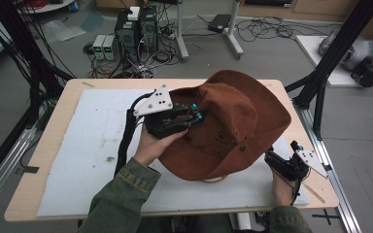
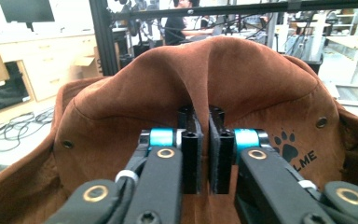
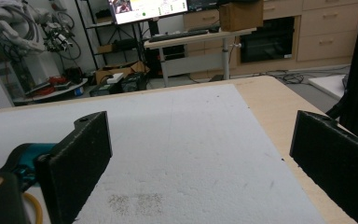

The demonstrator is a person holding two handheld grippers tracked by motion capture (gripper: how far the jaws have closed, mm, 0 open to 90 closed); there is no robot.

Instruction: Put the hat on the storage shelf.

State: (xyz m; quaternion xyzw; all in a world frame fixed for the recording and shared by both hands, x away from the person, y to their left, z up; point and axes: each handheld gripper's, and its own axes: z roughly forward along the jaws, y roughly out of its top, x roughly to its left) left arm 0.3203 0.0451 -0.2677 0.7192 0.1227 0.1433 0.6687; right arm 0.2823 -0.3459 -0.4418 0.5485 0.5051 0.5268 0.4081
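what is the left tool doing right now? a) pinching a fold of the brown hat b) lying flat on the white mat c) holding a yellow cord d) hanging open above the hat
a: in the left gripper view the left tool has its jaws nearly together with a ridge of the brown hat pinched between them.

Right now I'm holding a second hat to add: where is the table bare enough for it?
Freest is the white mat between the table's left edge and the left gripper, which is shut on the brown hat. A narrower bare strip runs along the near edge. The right half is crowded: hat, plus the open right gripper by its brim.
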